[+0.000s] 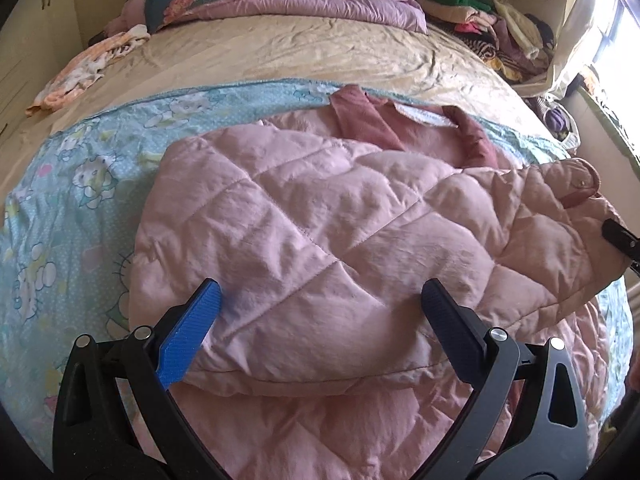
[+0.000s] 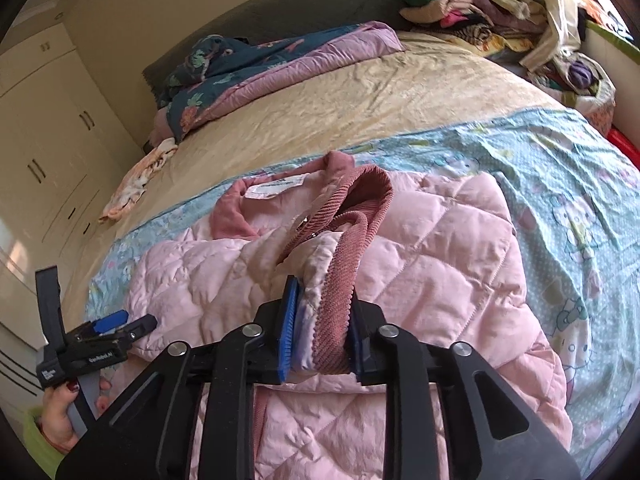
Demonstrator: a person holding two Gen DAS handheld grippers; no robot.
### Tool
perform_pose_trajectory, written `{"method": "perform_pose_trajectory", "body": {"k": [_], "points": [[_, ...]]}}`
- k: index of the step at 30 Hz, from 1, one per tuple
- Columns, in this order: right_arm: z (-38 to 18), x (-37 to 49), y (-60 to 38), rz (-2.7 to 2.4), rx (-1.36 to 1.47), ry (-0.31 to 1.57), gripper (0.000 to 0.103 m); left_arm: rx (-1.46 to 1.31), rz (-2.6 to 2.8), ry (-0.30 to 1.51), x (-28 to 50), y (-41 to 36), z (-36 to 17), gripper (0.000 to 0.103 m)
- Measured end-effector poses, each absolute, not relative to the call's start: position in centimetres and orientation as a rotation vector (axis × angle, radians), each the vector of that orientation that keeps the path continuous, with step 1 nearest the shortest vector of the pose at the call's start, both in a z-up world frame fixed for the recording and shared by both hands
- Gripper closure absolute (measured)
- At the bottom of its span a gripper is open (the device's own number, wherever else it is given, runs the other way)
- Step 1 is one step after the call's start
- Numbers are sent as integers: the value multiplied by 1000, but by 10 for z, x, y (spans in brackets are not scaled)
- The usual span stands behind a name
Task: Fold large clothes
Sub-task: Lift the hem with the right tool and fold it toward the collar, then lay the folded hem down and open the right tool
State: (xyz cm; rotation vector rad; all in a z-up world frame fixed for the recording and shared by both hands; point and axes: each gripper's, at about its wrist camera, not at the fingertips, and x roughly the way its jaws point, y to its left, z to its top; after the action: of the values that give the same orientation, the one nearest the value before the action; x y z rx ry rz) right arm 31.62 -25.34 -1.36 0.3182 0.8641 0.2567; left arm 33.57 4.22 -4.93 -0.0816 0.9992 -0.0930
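One jacket cuff (image 2: pixel 340 312) between right jaws, clamped

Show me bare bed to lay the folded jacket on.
Free: the beige bedsheet between the blue cartoon-print sheet and the purple quilt. Crowded: the heaped clothes pile far right, the orange-white garment at the left edge.

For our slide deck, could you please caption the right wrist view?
Right gripper clamps the corduroy cuff of a pink quilted jacket lying on the bed.
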Motion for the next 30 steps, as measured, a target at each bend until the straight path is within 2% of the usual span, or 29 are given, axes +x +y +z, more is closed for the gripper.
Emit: {"method": "perform_pose_trajectory", "body": {"k": [2, 4, 7, 9, 17, 21, 30], "points": [[-14, 316, -253, 261, 327, 880, 68, -85, -96, 1011, 337, 43, -53, 9], [-12, 313, -254, 265, 348, 881, 52, -89, -98, 1021, 338, 44, -57, 9], [-5, 309, -253, 241, 316, 862, 45, -93, -99, 1024, 338, 46, -60, 9], [2, 305, -254, 226, 304, 840, 42, -91, -100, 1025, 339, 46, -61, 9], [9, 301, -227, 294, 208, 843, 42, -90, -92, 1034, 344, 50, -68, 9], [0, 302, -204, 336, 164, 880, 37, -99, -97, 1040, 346, 53, -73, 8], [-37, 316, -169, 346, 113, 1018, 33, -123, -104, 1037, 350, 59, -80, 8]]}}
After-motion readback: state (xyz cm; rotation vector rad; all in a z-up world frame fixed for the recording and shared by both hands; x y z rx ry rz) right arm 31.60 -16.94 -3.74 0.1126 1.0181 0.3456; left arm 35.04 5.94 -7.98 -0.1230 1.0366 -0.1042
